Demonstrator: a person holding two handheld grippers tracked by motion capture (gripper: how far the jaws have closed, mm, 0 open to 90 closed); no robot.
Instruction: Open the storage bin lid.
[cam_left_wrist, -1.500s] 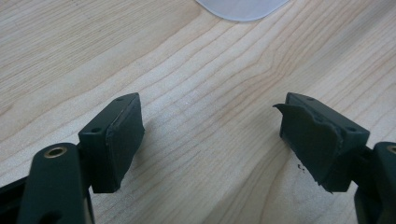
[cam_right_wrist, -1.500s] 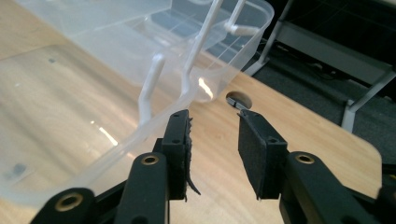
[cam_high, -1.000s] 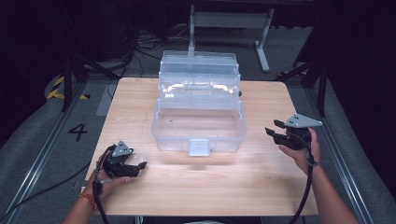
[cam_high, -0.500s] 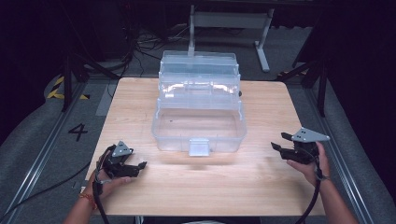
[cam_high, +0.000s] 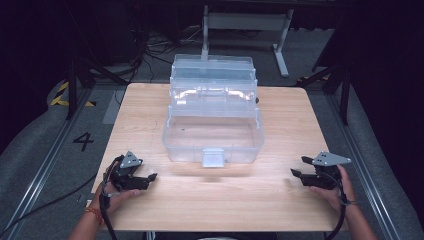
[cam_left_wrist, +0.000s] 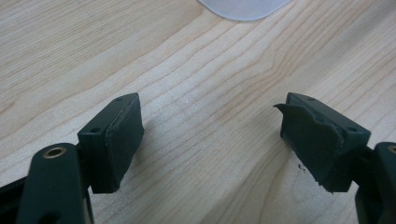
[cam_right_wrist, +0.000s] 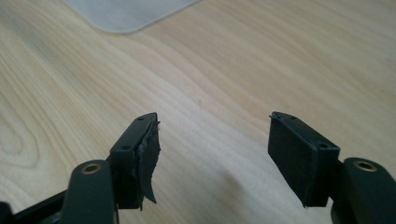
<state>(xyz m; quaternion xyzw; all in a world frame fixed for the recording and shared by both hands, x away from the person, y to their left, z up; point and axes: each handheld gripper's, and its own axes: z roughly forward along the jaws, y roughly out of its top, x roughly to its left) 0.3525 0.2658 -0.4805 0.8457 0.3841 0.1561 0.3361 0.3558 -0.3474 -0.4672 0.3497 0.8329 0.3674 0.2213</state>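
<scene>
While kept low over the table (cam_high: 210, 205) near its front left corner, held the left gripper (cam_high: 149, 180) with jaws spread and nothing between them, bare wood under the pads. Noticed a torn pad (cam_left_wrist: 313, 140) on one jaw in the left gripper view.

Further right, in the middle of the table, found the clear plastic box (cam_high: 215, 147) standing open, with its upper trays folded back and its grey latch (cam_high: 214, 156) hanging at the front wall, facing the person.

At the right, kept the right gripper (cam_high: 298, 166) also low above the wood, pointing inward. Had just been opening its jaws, with nothing between them. Saw there a pad lining (cam_right_wrist: 148, 154) peeling off one jaw.

Possible trouble from here, as a judgement: could slip on the smooth plastic because of the damaged pads; could push the light box away across the table if touched from one side only; could miss the thin transparent walls, being hard to see.

Placed the box between both grippers and farther from the person, apart from both, with a rounded corner just visible at the top of each gripper view.
</scene>
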